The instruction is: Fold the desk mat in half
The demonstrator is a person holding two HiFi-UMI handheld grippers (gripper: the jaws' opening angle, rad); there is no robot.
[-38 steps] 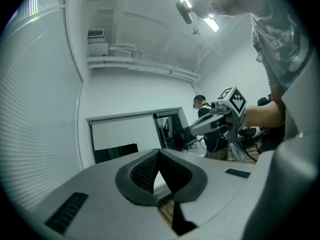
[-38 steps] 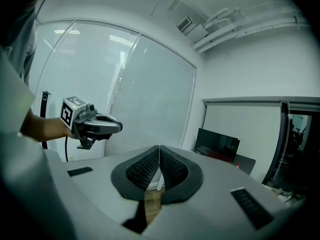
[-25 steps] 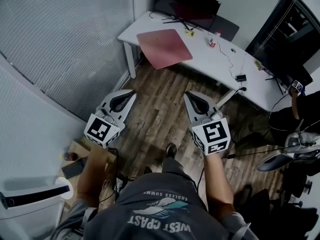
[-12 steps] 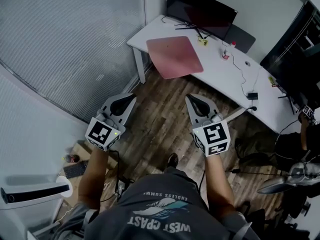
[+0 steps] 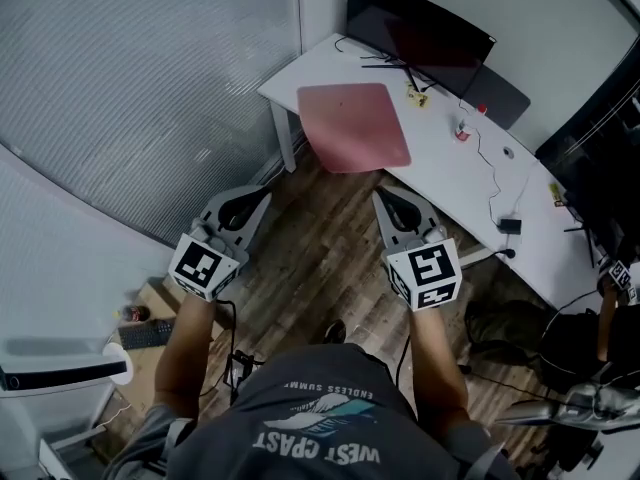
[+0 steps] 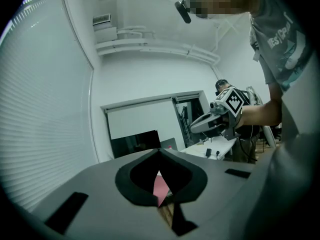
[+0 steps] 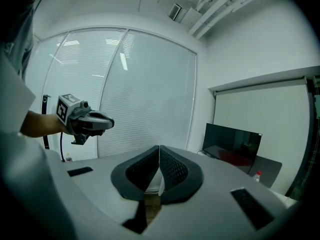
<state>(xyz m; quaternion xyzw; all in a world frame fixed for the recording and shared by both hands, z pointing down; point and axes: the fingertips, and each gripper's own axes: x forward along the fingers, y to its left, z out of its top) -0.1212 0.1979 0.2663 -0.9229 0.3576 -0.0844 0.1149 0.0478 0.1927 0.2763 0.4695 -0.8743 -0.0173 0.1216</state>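
Observation:
A pink desk mat (image 5: 355, 126) lies flat on the near left end of a white desk (image 5: 470, 183), its front edge hanging slightly over the desk edge. Both grippers are held level over the wooden floor, short of the desk and empty. My left gripper (image 5: 263, 195) is shut and points toward the desk leg. My right gripper (image 5: 379, 194) is shut just below the mat's front edge. In the left gripper view a sliver of the mat (image 6: 161, 188) shows between the shut jaws (image 6: 159, 151), with the right gripper (image 6: 193, 129) off to the side. The right gripper view shows its shut jaws (image 7: 159, 148) and the left gripper (image 7: 112, 123).
A dark monitor (image 5: 420, 30) stands behind the mat. Cables, a small red-capped bottle (image 5: 463, 128) and small items lie on the desk to the right. Window blinds (image 5: 130, 78) run along the left. A dark bag (image 5: 510, 323) sits on the floor at the right.
The person has walked toward the desk: the mat and the desk sit lower and larger in the head view. Both grippers came forward with the person, still shut and empty.

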